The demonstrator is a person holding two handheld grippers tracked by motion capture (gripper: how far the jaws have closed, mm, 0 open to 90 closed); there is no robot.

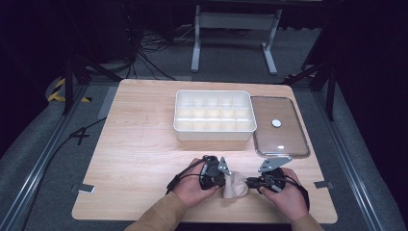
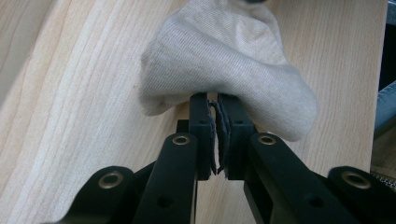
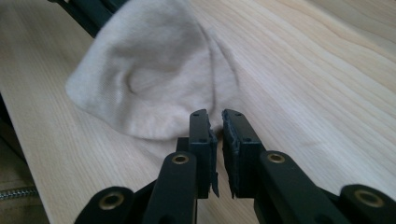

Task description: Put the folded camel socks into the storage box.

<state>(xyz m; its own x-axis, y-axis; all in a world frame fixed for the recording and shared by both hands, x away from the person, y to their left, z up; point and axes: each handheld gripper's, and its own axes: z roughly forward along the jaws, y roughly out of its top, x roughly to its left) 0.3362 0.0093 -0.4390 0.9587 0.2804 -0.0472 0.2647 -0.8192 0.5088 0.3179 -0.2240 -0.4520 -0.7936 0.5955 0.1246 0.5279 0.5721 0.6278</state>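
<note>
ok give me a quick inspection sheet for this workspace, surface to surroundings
surface: light wooden table, bare across its left half
job's things: beige sock bunched on the near edge between the two hands
clutter: white divided tray at mid table, its compartments look empty; clear lid flat to its right, with a white knob
grippers: left hand-held gripper shut on the sock's edge; right hand-held gripper with jaws almost together at the sock's other side, grip unclear
cables: black cable at the left hand; more cables on the floor beyond the table
surroundings: grey carpet, white stand legs behind, dark frame posts at the sides
</note>
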